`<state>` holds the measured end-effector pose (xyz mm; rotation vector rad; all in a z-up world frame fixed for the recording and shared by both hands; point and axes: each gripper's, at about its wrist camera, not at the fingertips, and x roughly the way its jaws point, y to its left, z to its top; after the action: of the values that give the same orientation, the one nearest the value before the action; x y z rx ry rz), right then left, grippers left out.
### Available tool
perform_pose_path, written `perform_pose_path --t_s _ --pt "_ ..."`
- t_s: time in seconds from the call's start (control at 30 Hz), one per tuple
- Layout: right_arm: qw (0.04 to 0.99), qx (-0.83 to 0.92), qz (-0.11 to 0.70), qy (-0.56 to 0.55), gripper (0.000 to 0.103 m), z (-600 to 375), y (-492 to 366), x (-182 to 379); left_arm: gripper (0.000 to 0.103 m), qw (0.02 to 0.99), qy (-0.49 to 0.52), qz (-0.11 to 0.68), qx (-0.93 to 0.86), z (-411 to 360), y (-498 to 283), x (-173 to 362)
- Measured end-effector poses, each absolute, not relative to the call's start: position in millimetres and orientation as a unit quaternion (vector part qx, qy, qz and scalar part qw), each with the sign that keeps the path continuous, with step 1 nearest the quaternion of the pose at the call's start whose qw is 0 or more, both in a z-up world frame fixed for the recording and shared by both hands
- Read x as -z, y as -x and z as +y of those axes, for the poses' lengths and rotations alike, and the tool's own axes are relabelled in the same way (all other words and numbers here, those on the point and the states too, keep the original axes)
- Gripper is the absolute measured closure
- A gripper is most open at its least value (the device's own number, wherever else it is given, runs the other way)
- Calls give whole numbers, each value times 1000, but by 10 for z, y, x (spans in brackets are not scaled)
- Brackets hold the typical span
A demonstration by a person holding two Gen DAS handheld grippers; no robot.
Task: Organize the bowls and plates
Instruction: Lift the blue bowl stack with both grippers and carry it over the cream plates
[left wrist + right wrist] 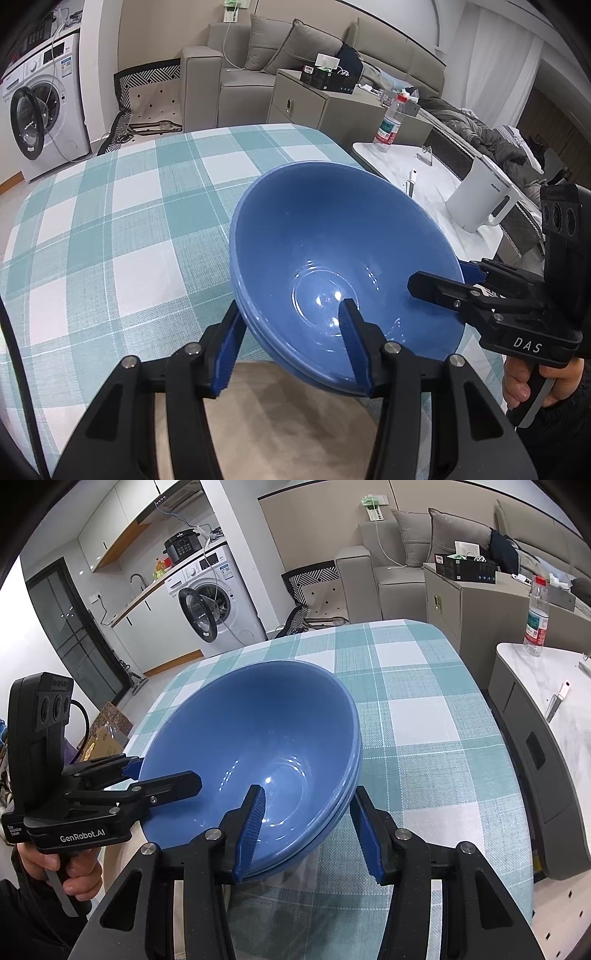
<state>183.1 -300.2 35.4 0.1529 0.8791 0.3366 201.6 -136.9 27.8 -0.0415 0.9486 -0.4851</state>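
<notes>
A living room with a grey sofa point(295, 48) and a washing machine point(214, 598) lay behind a table under a teal checked cloth point(110, 221); at its near edge sat nested blue bowls point(332, 258), overhanging the edge, tipped, mouths facing up and toward the cameras; the left gripper point(291, 343) straddled the near-left rim, one finger inside, one outside; the right gripper point(306, 830) likewise straddled the near-right rim; whether either set of pads pressed the wall could not be told.

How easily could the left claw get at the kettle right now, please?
Probably not easily: the left claw grips the bowls, and the right claw stands between it and the kettle.
</notes>
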Motion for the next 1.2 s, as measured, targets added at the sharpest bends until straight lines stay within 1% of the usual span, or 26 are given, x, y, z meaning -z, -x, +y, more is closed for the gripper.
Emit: perform_pose_path --t_s 0.63,1.2 --pt "901 -162 397 -72 53 -3042 -1586 -573 52 872 11 429 233 -1422 -1818 -501" --pt "904 -185 379 -62 53 -2851 -1289 -749 52 888 17 407 211 -1268 -1507 -645"
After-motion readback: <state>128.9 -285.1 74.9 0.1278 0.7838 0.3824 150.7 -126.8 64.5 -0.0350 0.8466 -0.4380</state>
